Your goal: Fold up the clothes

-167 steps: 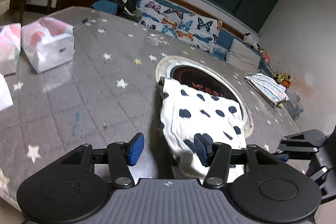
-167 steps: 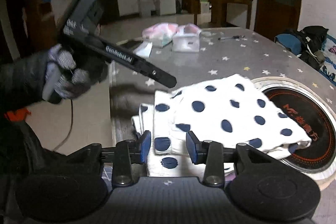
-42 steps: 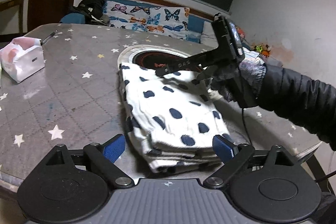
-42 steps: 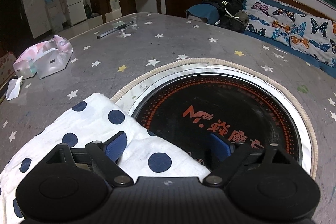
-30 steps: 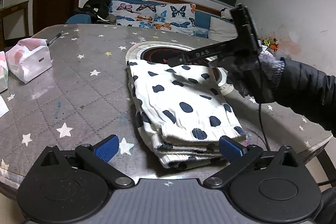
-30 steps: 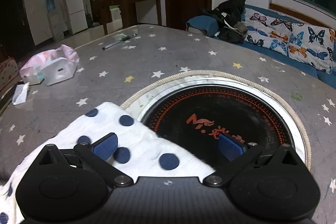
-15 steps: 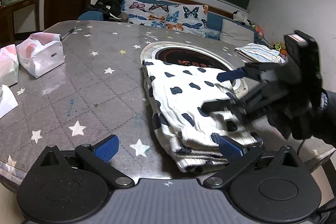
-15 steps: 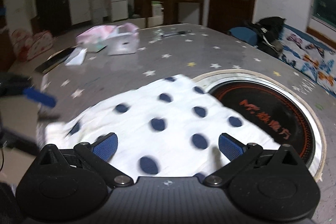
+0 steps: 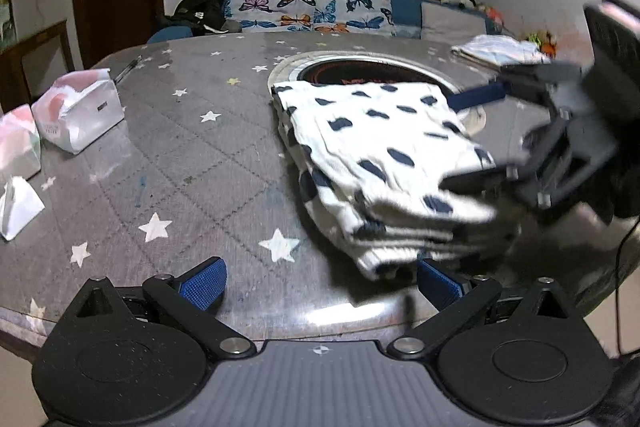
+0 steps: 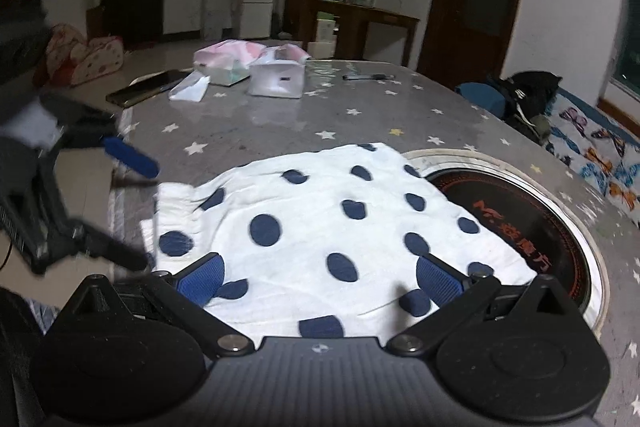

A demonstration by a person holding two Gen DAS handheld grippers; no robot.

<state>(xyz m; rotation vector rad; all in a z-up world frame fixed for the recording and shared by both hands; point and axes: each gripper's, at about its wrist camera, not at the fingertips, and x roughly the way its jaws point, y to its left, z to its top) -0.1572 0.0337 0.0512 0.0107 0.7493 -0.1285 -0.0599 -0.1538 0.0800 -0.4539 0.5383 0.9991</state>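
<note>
Fingers [image 9: 203, 283] of left gripper [image 9: 320, 285] spread wide, gripping nothing; right gripper [image 10: 318, 277] likewise splayed and empty above the cloth. Two grippers, four blue pads. One folded polka-dot garment [image 9: 384, 155] on star-patterned table [image 9: 192, 155], several layers stacked, far edge overlapping rim of one round inset burner [image 10: 532, 223]. Long axis from near table edge toward burner; stacked fold edges facing left gripper. Two tissue packs [image 9: 80, 115], one pen [image 10: 368, 77], one crumpled tissue [image 9: 18, 203], well apart from garment.
</note>
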